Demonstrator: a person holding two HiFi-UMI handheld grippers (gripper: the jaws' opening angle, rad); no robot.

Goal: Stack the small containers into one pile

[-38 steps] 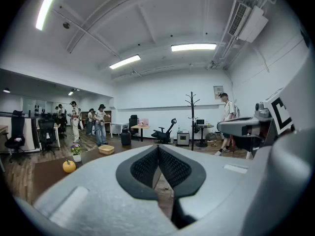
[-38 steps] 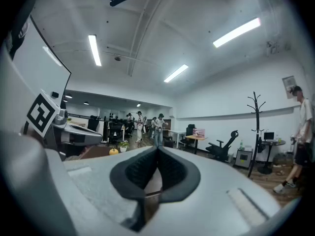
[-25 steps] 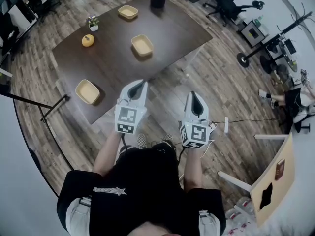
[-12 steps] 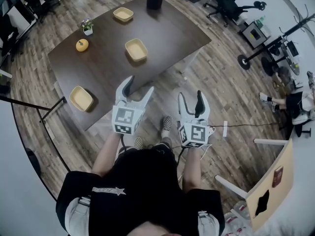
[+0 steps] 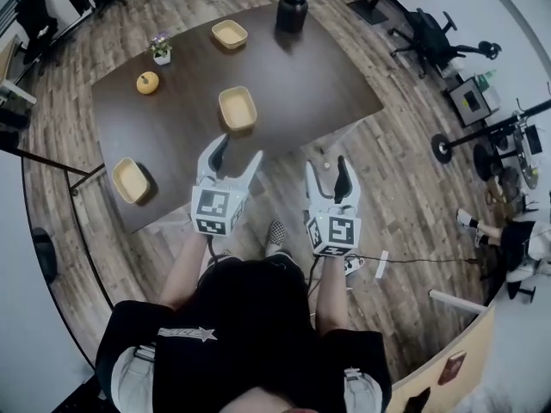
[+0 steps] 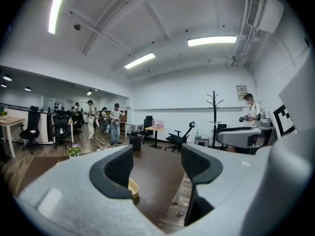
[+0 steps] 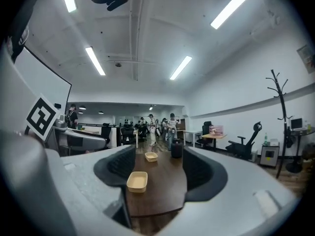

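Broad bare surface, only a few things in the way

The dark surface [image 5: 327, 76] is bare over its whole right part. The middle container [image 5: 237, 107], the far container [image 5: 229, 33] and the near-left container [image 5: 130, 180] stand well apart, each with free surface on all sides. A black jar [image 5: 292, 9] stands near the far container, and a potted plant [image 5: 160, 47] and an orange object [image 5: 147, 82] occupy the far left. The left hand-held gripper [image 5: 234, 153] hangs over the near edge, just before the middle container. The right hand-held gripper [image 5: 328, 170] is over the floor [image 5: 405, 196]. Both have their jaws apart with nothing between them.
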